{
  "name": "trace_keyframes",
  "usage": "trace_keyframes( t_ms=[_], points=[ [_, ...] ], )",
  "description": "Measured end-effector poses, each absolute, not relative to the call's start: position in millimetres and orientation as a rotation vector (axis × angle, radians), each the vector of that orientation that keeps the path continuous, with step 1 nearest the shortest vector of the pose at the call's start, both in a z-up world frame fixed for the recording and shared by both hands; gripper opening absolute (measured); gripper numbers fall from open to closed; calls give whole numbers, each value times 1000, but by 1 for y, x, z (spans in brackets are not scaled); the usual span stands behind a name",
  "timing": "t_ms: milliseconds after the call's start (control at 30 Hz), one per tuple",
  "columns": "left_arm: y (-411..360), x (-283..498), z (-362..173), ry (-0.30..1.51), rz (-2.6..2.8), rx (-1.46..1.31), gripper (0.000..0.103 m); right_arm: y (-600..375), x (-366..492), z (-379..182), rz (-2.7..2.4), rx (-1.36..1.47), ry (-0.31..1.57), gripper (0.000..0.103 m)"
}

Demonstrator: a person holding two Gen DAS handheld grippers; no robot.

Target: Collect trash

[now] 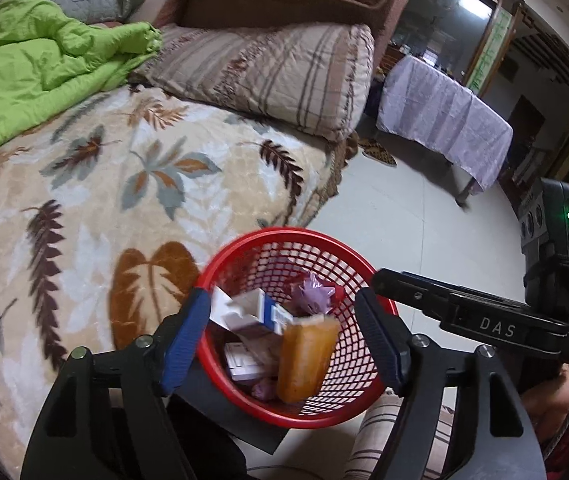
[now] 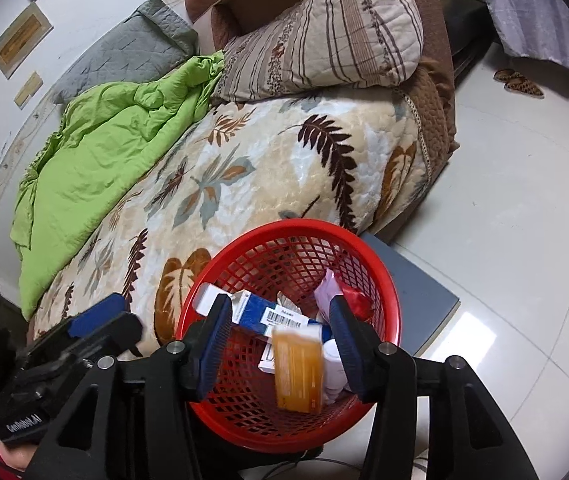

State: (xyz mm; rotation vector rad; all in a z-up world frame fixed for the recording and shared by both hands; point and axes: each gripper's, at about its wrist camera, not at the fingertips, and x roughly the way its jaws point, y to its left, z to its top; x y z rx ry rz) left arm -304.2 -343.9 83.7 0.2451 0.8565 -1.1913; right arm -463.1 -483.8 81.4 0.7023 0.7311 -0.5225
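Observation:
A red mesh basket (image 1: 348, 396) (image 2: 252, 424) stands beside the bed. It holds a white and blue box (image 1: 252, 312) (image 2: 280, 314), a purple wrapper (image 1: 312, 294) (image 2: 326, 288) and other scraps. An orange packet (image 1: 304, 360) (image 2: 298, 372), blurred, is apart from both grippers' fingers over the basket. My left gripper (image 1: 284, 344) is open above the basket. My right gripper (image 2: 280, 344) is open above it too. The right gripper's body (image 1: 484, 320) shows in the left wrist view.
The bed has a leaf-print blanket (image 1: 124, 184) (image 2: 244, 168), a green quilt (image 1: 36, 72) (image 2: 104, 152) and a striped pillow (image 1: 276, 76) (image 2: 324, 32). A cloth-covered table (image 1: 444, 120) stands across the pale tile floor (image 2: 524, 200). Slippers (image 2: 518, 82) lie on the floor.

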Motion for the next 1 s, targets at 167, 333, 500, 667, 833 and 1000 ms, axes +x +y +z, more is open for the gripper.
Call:
trace_keyframes(
  t_ms=[167, 333, 500, 667, 833, 1000],
  points=[
    [-311, -292, 103, 759, -1124, 228, 87, -464, -456, 108, -666, 533, 732, 81],
    [-275, -281, 122, 668, -1031, 237, 95, -429, -446, 144, -815, 341, 629, 100],
    [-230, -276, 132, 575, -907, 246, 98, -393, -439, 155, -929, 280, 566, 103],
    [-195, -272, 129, 520, -753, 259, 102, -364, -433, 147, -992, 262, 622, 103],
    [-179, -276, 127, 463, -701, 289, 102, -353, -432, 147, -986, 244, 649, 103],
    [-174, -281, 130, 413, -638, 278, 103, -351, -432, 144, -990, 253, 670, 103]
  ],
)
